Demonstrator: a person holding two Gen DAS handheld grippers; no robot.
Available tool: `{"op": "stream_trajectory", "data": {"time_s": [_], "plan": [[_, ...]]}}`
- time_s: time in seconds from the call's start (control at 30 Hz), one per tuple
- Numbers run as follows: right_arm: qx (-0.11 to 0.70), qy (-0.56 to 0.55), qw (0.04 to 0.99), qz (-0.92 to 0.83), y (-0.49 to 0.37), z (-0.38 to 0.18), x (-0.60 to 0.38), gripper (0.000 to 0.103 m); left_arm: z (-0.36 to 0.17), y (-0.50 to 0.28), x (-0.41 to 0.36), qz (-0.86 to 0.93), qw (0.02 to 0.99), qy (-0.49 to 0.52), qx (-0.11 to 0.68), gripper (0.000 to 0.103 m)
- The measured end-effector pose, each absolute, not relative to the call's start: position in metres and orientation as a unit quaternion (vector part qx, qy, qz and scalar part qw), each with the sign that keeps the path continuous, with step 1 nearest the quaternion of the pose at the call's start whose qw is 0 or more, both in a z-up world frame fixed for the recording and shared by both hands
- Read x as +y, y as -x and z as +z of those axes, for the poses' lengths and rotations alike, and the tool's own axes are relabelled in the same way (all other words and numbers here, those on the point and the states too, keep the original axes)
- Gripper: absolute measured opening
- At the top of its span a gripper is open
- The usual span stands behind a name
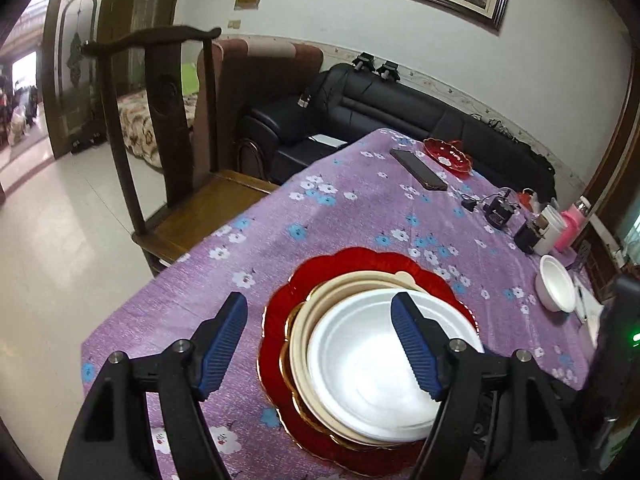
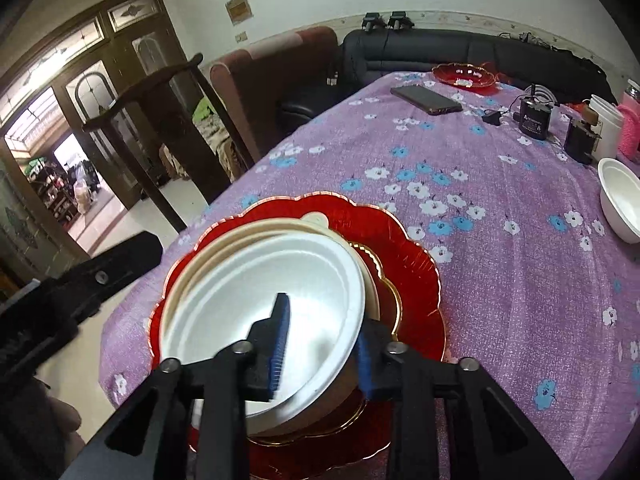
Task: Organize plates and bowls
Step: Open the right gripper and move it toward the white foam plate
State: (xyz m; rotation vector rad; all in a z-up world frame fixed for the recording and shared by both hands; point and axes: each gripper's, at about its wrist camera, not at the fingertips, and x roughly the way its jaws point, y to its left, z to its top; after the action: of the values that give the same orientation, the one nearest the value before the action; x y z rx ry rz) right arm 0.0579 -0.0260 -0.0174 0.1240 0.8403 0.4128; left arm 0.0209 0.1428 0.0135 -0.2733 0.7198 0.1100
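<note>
A stack sits near the table's front edge: a large red scalloped plate (image 1: 352, 264), a smaller red gold-rimmed plate (image 1: 290, 320), a cream plate (image 1: 340, 292) and a white plate (image 1: 360, 364) on top. The stack also shows in the right wrist view, with the white plate (image 2: 256, 292) uppermost. My left gripper (image 1: 320, 312) is open and empty above the stack. My right gripper (image 2: 324, 316) straddles the near right rim of the white plate, one finger inside, one outside, with a gap showing. A white bowl (image 1: 557, 288) stands to the right; it also shows in the right wrist view (image 2: 622, 200).
A purple floral cloth (image 1: 320, 216) covers the table. At the far end lie a phone (image 1: 418, 168), a small red dish (image 1: 446, 156), chargers (image 1: 496, 212), a white cup (image 1: 550, 232) and a pink bottle (image 1: 574, 224). A wooden chair (image 1: 168, 140) stands at the left edge.
</note>
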Motion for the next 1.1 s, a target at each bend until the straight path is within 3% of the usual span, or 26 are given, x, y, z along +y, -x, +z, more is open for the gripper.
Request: {"op": "stream_trajectory", "data": {"time_s": [0.23,1.1], "plan": [[0.365,-0.053,0.910,0.191,-0.040,0.005,-0.039,0.057,0.023,-0.012,0.129,0.075,0.937,0.088,0.331,0.077],[0.275,-0.120,0.953,0.039,0.000,0.071,-0.242,0.069,0.080,0.005,0.014,0.049,0.962,-0.065,0.259,0.085]]}}
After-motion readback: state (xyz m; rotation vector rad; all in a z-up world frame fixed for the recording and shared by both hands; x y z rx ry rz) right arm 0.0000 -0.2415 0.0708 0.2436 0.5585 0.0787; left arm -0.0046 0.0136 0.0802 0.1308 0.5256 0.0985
